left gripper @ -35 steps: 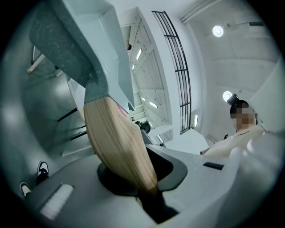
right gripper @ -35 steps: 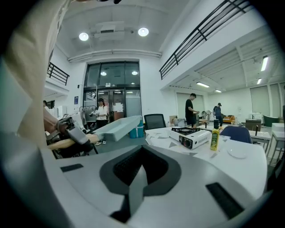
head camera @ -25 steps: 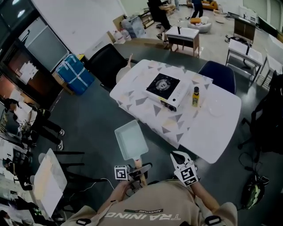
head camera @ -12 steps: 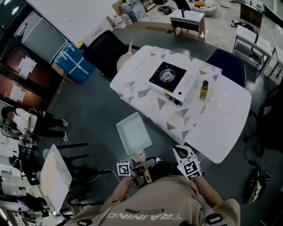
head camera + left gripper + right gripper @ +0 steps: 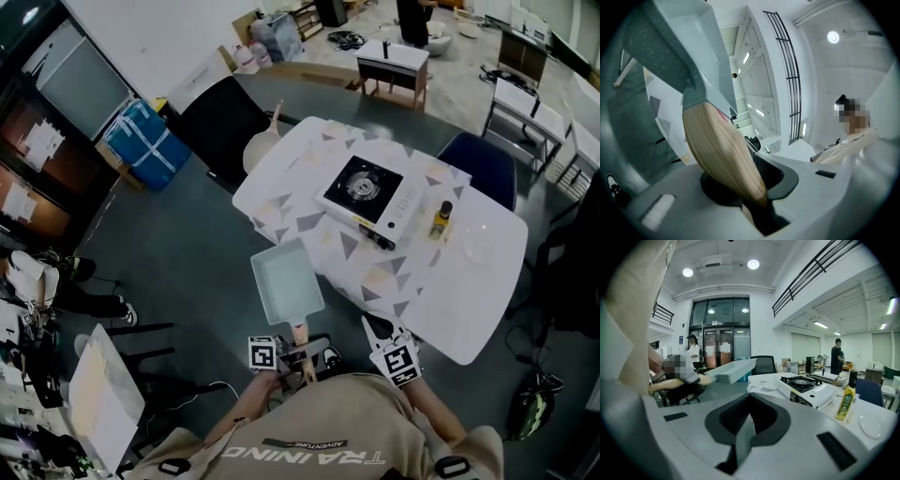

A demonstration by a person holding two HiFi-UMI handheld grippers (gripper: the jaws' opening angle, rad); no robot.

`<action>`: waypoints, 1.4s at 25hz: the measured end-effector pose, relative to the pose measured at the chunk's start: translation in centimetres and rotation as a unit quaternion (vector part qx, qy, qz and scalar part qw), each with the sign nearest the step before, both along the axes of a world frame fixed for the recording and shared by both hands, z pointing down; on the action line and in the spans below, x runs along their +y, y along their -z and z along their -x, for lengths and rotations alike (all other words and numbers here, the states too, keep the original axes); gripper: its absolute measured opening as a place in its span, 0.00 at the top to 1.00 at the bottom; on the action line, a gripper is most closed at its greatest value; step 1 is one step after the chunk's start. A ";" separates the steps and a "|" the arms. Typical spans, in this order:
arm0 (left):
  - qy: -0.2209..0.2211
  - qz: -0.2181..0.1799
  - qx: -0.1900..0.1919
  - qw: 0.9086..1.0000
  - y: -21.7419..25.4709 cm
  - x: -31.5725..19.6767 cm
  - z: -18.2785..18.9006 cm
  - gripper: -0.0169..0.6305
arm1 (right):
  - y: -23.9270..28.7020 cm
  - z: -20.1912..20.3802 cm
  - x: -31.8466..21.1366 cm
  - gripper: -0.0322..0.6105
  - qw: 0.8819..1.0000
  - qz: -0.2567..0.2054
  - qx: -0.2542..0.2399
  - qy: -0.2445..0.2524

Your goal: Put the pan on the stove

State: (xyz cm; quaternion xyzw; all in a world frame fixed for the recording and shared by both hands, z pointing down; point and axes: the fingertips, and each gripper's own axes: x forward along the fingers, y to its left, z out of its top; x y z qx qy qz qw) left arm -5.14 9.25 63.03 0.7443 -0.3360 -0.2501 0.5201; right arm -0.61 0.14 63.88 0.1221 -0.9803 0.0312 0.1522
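A pale rectangular pan (image 5: pixel 286 281) with a wooden handle (image 5: pixel 301 336) hangs level over the floor, just short of the table's near edge. My left gripper (image 5: pixel 298 354) is shut on that handle. In the left gripper view the handle (image 5: pixel 722 150) runs up from between the jaws to the pan's body (image 5: pixel 679 51). A white single-burner stove (image 5: pixel 366 192) stands on the white table (image 5: pixel 441 300), its burner bare. My right gripper (image 5: pixel 380 328) is shut and holds nothing, right of the pan's handle. In the right gripper view the pan (image 5: pixel 731 370) floats left of the stove (image 5: pixel 806 387).
An oil bottle (image 5: pixel 440 220) and a clear plate (image 5: pixel 478 242) stand right of the stove. A black chair (image 5: pixel 225 127) and a blue chair (image 5: pixel 483 164) flank the table's far side. A person sits at the left in the right gripper view.
The pan and both grippers have come closer to the table's near edge; the table and stove now sit lower and nearer in the head view. Both grips are unchanged.
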 end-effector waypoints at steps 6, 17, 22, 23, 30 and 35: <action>-0.029 0.001 0.000 1.000 -0.6 -1.7 4.5 0.86 | 1.4 4.0 -1.8 0.95 0.998 0.001 -0.020 -0.060; -0.080 0.010 0.013 0.997 -2.5 -3.4 9.2 0.85 | 0.2 6.5 -3.8 0.95 0.992 0.009 0.013 -0.126; -0.083 0.013 0.013 0.996 -2.9 -6.2 11.3 0.85 | 0.1 8.9 -7.5 0.95 0.992 0.010 0.004 -0.125; -0.082 0.013 0.014 0.996 -2.9 -7.1 11.7 0.85 | -0.1 9.4 -8.4 0.95 0.992 0.010 0.003 -0.126; -0.073 0.004 0.004 0.997 -1.7 -12.4 14.4 0.85 | -0.7 12.3 -14.8 0.95 0.993 0.015 -0.004 -0.113; -0.087 0.010 0.002 0.996 -1.4 -15.7 15.4 0.85 | -0.4 14.1 -18.2 0.95 0.995 0.013 -0.010 -0.095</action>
